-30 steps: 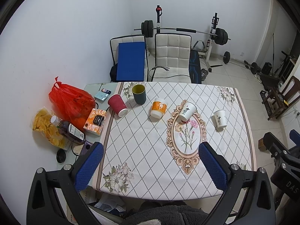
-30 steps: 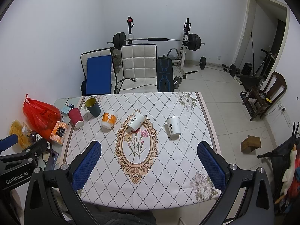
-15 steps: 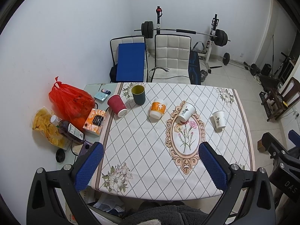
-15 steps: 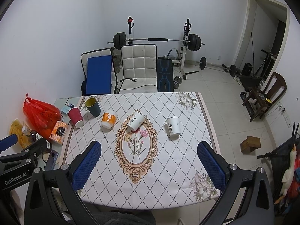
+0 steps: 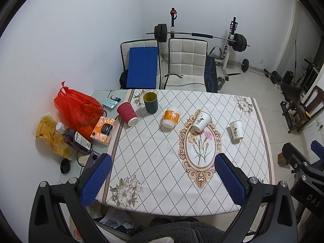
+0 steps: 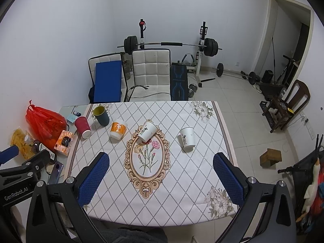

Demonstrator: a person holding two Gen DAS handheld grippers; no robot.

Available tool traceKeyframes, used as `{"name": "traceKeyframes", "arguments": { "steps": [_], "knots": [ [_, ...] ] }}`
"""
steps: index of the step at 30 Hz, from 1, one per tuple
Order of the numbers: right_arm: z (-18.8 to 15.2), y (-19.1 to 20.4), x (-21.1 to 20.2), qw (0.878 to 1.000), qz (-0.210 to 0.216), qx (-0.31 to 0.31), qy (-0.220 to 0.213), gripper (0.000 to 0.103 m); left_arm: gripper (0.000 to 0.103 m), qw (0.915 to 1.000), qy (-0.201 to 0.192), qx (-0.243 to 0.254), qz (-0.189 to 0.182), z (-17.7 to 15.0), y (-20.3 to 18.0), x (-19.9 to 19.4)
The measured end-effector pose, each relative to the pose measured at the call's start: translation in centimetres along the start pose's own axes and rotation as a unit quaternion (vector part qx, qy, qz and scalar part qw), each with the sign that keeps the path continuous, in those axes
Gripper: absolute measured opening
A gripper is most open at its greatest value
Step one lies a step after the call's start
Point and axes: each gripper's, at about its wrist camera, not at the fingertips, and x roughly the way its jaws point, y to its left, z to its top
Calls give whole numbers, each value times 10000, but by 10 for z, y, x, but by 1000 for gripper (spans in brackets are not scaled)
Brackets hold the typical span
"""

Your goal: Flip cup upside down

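I hold both grippers high above the tabletop point(image 6: 182, 192) for overview, jaws spread, empty. The upright dark cup point(image 5: 150, 102) stands at 11 o'clock, nearest the left gripper point(image 5: 162, 180); right gripper point(image 6: 161, 179) idles.

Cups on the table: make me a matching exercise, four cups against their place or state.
Cups:
1. dark cup
2. red cup
3. orange cup
4. far-right white cup

Descriptions:
A. clear of the medallion, nearest the table's right edge
B. upright, yellow inside
C. beside the tissue box
D. white rim, between dark cup and medallion

Pairs: 1-B, 2-C, 3-D, 4-A
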Motion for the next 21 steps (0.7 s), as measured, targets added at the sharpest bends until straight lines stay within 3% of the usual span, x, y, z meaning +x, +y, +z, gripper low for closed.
{"name": "traceKeyframes", "arguments": {
  "steps": [21],
  "knots": [
    [2, 1, -2, 10000, -4, -11, -30, 103, 103, 10000, -18, -12, -14, 1, 1, -3]
  ]
}}
